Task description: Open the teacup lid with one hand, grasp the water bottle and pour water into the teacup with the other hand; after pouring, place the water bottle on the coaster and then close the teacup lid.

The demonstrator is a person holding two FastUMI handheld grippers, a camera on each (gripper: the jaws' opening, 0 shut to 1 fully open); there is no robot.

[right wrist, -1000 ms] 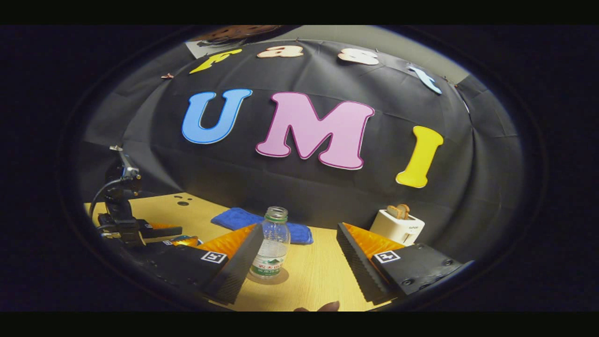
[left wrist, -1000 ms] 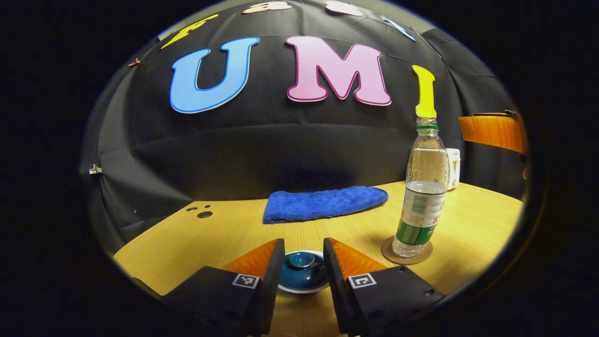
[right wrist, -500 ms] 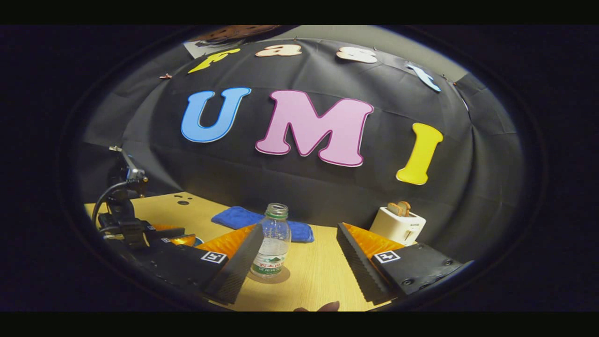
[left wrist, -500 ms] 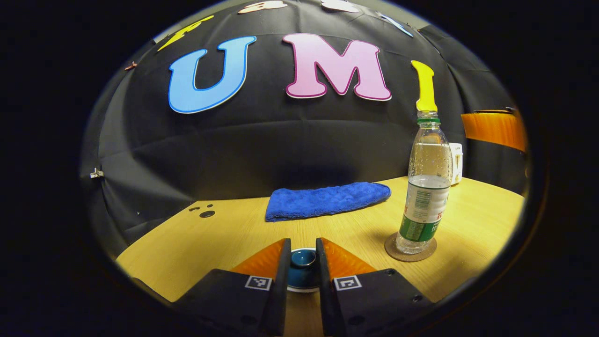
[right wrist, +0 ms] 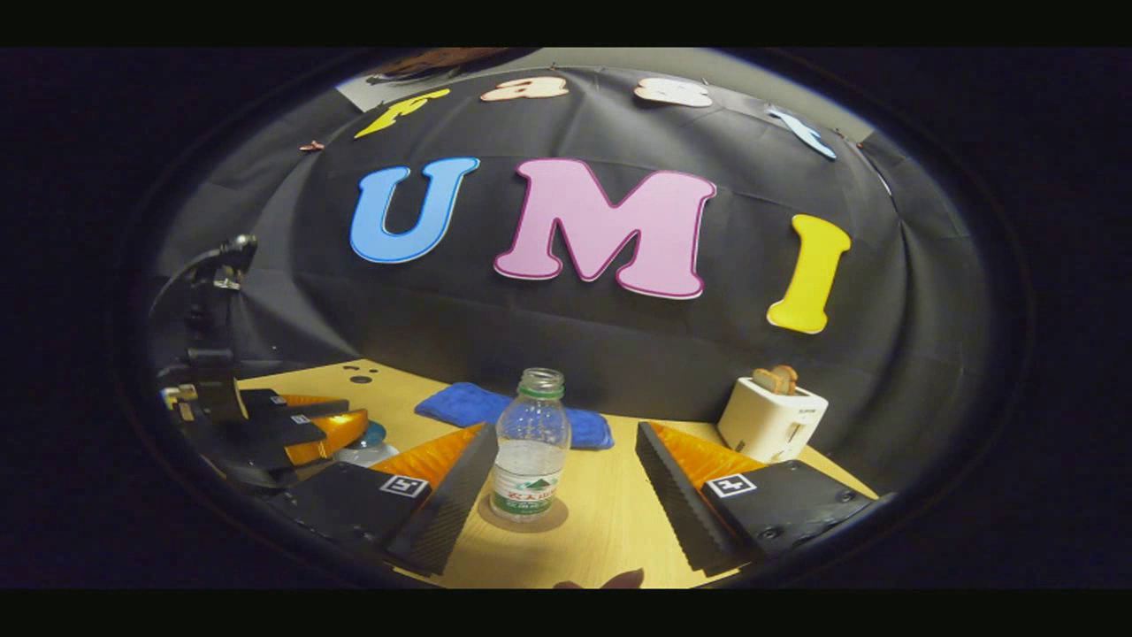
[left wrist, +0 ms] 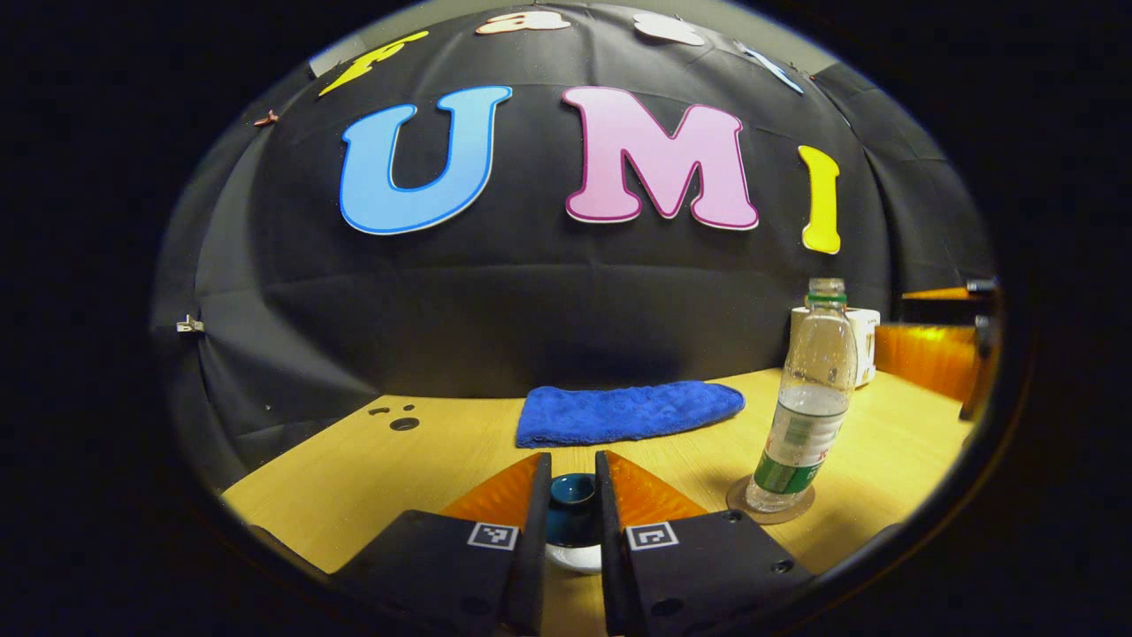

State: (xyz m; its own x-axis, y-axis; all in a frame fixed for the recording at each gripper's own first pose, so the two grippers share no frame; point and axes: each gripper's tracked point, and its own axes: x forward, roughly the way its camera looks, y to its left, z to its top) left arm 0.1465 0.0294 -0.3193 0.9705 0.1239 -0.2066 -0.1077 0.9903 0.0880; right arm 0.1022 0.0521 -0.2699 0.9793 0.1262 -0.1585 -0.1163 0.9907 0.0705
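The left gripper (left wrist: 570,495) has its jaws closed on the knob of the dark teal ceramic teacup lid (left wrist: 571,518), over the white teacup (left wrist: 573,557). The clear uncapped plastic water bottle (right wrist: 530,456), partly filled, stands on the round brown coaster (right wrist: 523,519) on the wooden table (right wrist: 610,531), between the right gripper's (right wrist: 564,482) open jaws.

Bench (left wrist: 424,460): light wood grain, with a few small dark holes (left wrist: 404,424) near its far left corner. Folded blue cloth (left wrist: 628,411) lies flat toward the back, close to the black cloth wall (left wrist: 495,310). White toaster (right wrist: 772,418) stands at far right, two slices of toast (right wrist: 776,379) upright in its slots.
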